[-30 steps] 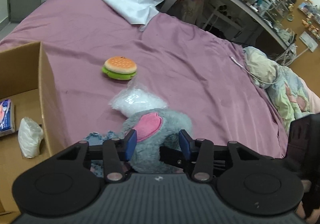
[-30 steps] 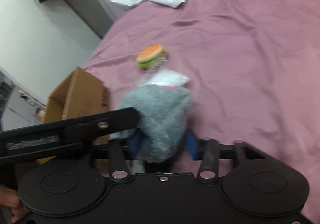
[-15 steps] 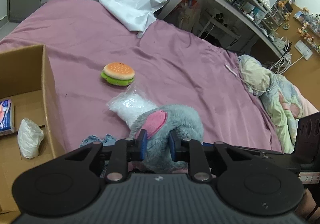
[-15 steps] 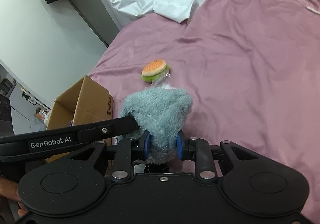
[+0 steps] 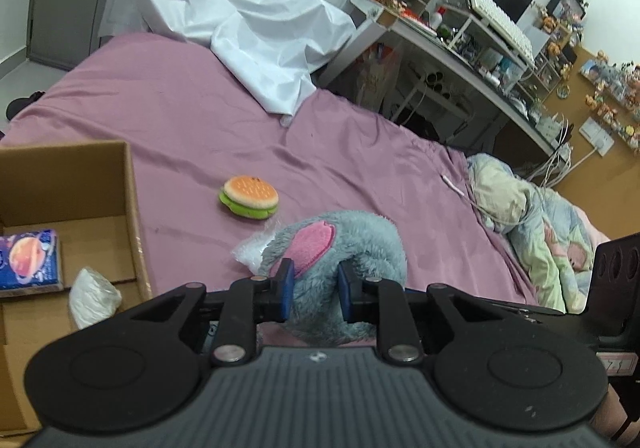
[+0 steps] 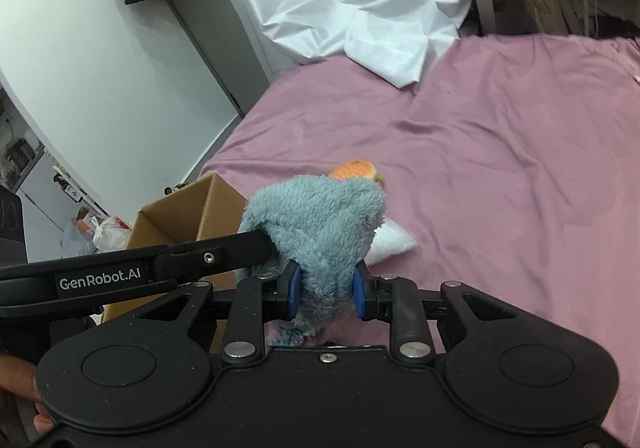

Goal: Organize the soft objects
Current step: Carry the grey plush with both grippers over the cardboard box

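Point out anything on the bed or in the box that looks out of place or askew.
A white plastic sheet lies crumpled across the far end of the bed. A multicoloured quilt is bunched at the bed's edge. In the cardboard box, nothing stands out.

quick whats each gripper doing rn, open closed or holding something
left gripper: closed on the grey plush toy
right gripper: closed on the same grey plush toy

The left gripper clamps a grey plush toy above the bed.
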{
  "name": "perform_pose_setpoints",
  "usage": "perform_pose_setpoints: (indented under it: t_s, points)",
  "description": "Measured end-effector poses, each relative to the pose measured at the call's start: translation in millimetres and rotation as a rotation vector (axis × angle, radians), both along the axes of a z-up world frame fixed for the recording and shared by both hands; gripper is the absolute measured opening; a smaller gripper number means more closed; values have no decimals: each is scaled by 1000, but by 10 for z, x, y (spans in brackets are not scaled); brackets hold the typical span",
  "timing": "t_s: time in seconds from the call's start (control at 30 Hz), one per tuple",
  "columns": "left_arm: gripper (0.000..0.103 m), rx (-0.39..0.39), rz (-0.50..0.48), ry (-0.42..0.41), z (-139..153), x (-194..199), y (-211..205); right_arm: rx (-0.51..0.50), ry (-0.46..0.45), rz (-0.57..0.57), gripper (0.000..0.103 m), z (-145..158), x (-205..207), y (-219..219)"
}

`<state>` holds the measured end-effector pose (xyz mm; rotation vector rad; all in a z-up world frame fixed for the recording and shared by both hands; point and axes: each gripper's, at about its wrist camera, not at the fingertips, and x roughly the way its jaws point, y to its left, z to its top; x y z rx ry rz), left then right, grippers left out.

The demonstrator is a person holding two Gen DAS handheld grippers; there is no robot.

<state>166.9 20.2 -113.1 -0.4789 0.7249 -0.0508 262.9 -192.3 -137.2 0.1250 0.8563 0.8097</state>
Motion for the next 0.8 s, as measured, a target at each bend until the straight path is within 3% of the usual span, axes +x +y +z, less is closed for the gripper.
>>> perform_pose_setpoints:
  t_s: [0.8]
  points:
    - [22, -17, 167, -94, 154, -467, 526, 21, -68, 101, 26, 251, -241, 601]
